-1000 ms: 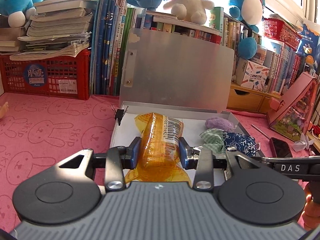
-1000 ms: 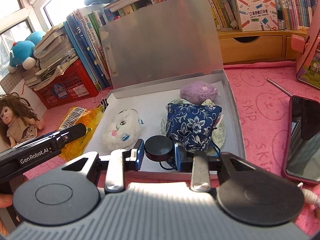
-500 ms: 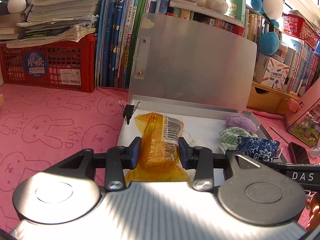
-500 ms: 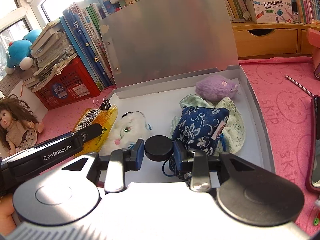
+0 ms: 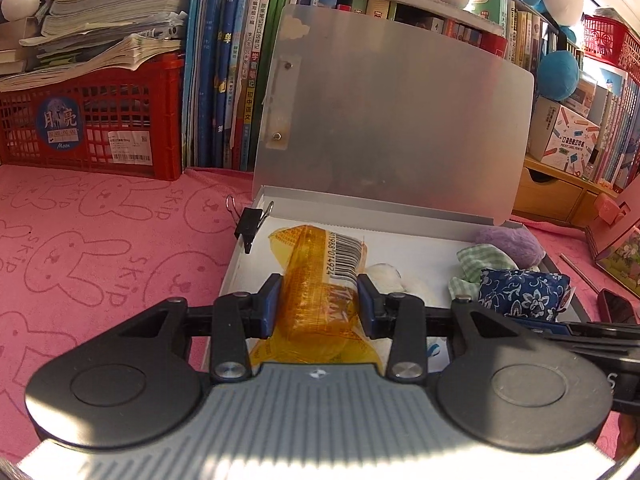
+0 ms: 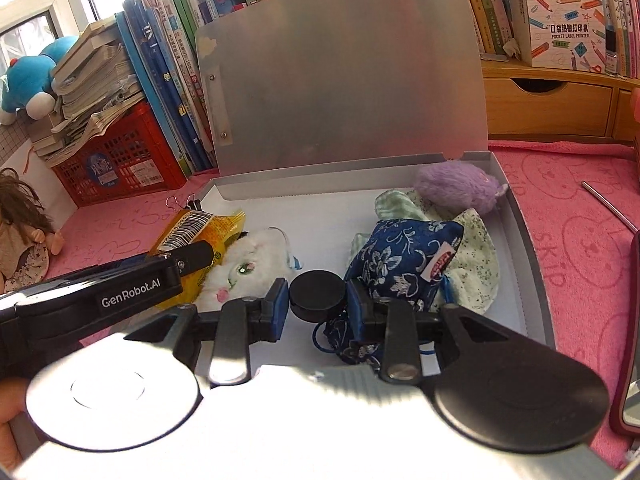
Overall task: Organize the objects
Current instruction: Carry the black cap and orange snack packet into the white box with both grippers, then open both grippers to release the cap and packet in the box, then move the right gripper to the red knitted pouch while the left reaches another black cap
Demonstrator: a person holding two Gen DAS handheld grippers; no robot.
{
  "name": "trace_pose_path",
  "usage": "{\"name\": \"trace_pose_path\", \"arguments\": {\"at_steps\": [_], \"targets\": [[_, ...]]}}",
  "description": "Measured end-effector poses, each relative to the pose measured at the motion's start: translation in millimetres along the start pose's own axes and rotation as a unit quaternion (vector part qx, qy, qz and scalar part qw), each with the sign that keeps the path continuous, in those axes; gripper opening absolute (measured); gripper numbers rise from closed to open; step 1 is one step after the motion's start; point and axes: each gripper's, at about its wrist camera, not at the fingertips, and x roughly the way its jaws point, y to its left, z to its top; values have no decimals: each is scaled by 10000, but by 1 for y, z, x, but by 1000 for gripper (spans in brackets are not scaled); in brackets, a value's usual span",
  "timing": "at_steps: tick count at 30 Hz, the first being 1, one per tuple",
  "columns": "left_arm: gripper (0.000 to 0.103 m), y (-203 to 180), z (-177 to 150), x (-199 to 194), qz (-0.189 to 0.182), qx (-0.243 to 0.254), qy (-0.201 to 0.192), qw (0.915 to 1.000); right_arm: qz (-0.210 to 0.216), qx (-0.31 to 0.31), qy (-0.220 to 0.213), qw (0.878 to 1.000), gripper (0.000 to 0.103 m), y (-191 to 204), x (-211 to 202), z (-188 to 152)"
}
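My left gripper is shut on a yellow snack packet with a barcode, held over the left part of the open grey box. The packet also shows in the right wrist view, beside a white plush cat. My right gripper is shut on a round black disc over the box's front edge. Inside the box lie a blue floral pouch, a green cloth and a purple plush.
The box lid stands upright against books. A black binder clip sits on the box's left corner. A red crate of books stands far left. A doll lies left. A phone lies right on the pink cloth.
Both grippers have moved forward, farther over the box. The packet now hangs over the box's left part next to the plush cat. The disc is closer to the blue pouch.
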Motion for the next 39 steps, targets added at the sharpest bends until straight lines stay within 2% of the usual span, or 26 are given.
{"name": "trace_pose_path", "arguments": {"at_steps": [11, 14, 19, 21, 26, 27, 30, 39], "targets": [[45, -6, -5, 14, 51, 171, 59, 9998, 2, -719, -54, 9974, 36, 20, 1, -10], [45, -4, -5, 14, 21, 150, 70, 9999, 90, -696, -72, 9975, 36, 17, -1, -10], [46, -4, -7, 14, -9, 166, 94, 9998, 133, -592, -133, 9981, 42, 12, -4, -11], [47, -3, -7, 13, -37, 137, 107, 9998, 170, -557, -182, 9981, 59, 10, -5, -12], [77, 4, -5, -3, -279, -228, -76, 9993, 411, -392, -417, 9975, 86, 1, -20, -14], [78, 5, -5, -9, -356, -232, -175, 9989, 462, -399, -456, 9971, 90, -1, -24, -14], [86, 1, -3, -23, -412, -169, -307, 9985, 523, -491, -537, 9960, 94, -3, -36, -18], [88, -6, -5, -74, -696, 264, -462, 9962, 650, -659, -759, 9928, 99, -10, -82, -37]]}}
